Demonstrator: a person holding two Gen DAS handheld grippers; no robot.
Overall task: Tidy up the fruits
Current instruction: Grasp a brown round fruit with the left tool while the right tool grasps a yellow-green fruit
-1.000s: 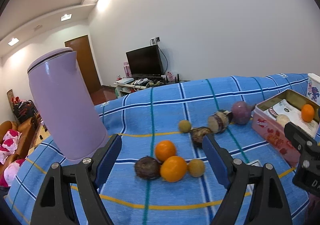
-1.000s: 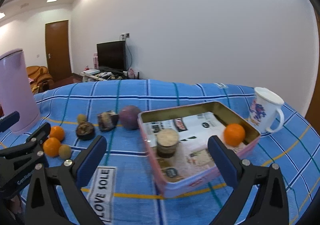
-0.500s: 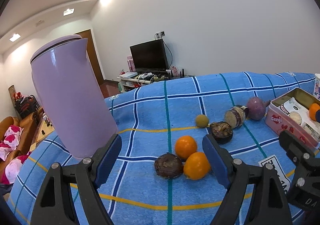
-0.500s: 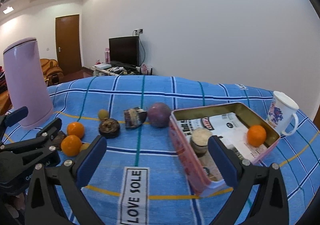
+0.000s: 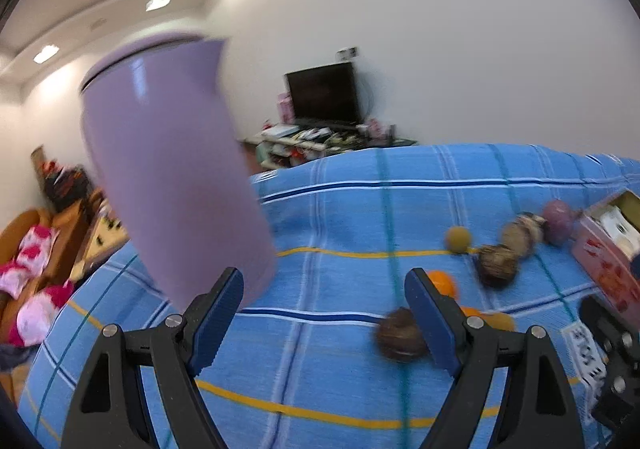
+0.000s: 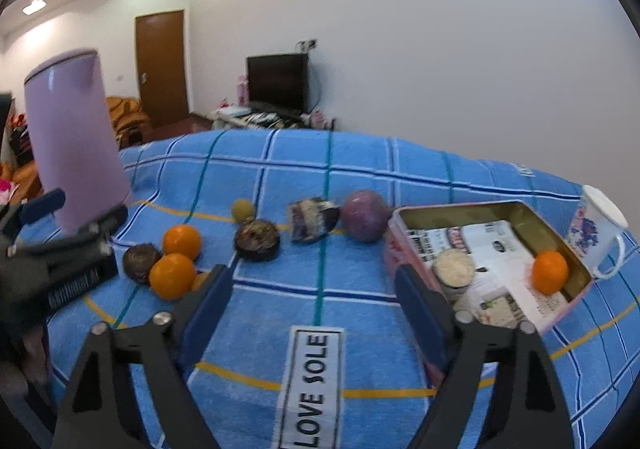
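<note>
**Fingers apart, nothing held — fruit loose on the cloth**

Both pairs stand apart and empty: my left gripper [image 5: 324,313] gapes over bare cloth, and my right gripper [image 6: 314,313] has just been closing a little with nothing between its jaws. Ahead of the right one lie two oranges [image 6: 173,275] beside a dark round fruit [image 6: 138,262], more fruit farther back, then the tin [image 6: 404,249] holding one orange [image 6: 550,272]. I judge the oranges light, firm and apt to roll — take one across its middle. The left view is smeared, and one small fruit hides behind my right finger [image 6: 208,295].
</note>
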